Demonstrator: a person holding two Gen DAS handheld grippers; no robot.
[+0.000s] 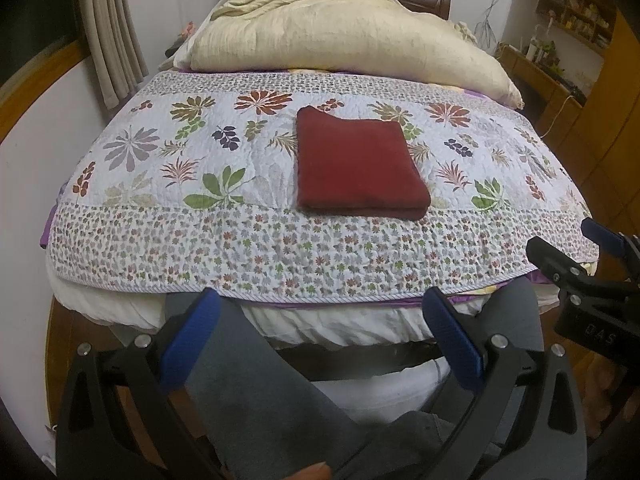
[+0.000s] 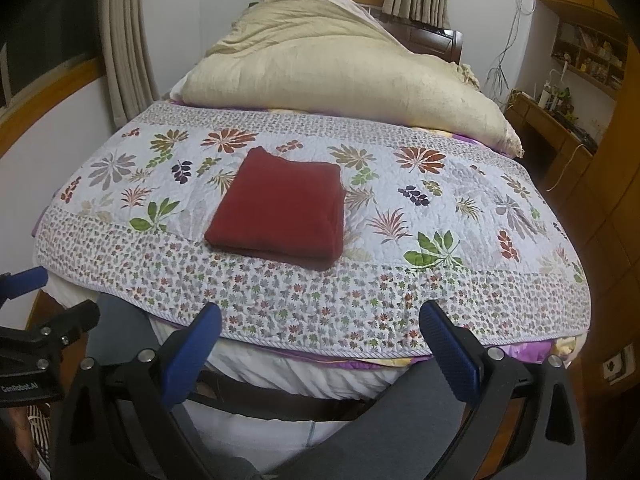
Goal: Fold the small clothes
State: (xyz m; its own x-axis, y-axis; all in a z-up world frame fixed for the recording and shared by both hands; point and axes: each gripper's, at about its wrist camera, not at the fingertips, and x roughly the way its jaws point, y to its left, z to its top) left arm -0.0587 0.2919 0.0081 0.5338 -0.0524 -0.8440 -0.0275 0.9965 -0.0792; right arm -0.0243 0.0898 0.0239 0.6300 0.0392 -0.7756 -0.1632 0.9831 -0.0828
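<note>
Both claws, left claw (image 1: pixel 320 336) and right claw (image 2: pixel 320 344), spread wide and empty; folded red cloth (image 1: pixel 356 162) sits on the quilt (image 1: pixel 200 240).

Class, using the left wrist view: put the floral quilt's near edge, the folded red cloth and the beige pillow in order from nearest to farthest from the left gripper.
1. Floral quilt's near edge: just beyond the open left gripper, at the foot of the bed.
2. Folded red cloth: mid-quilt, slightly right of centre.
3. Beige pillow: farthest, at the head of the bed.
</note>
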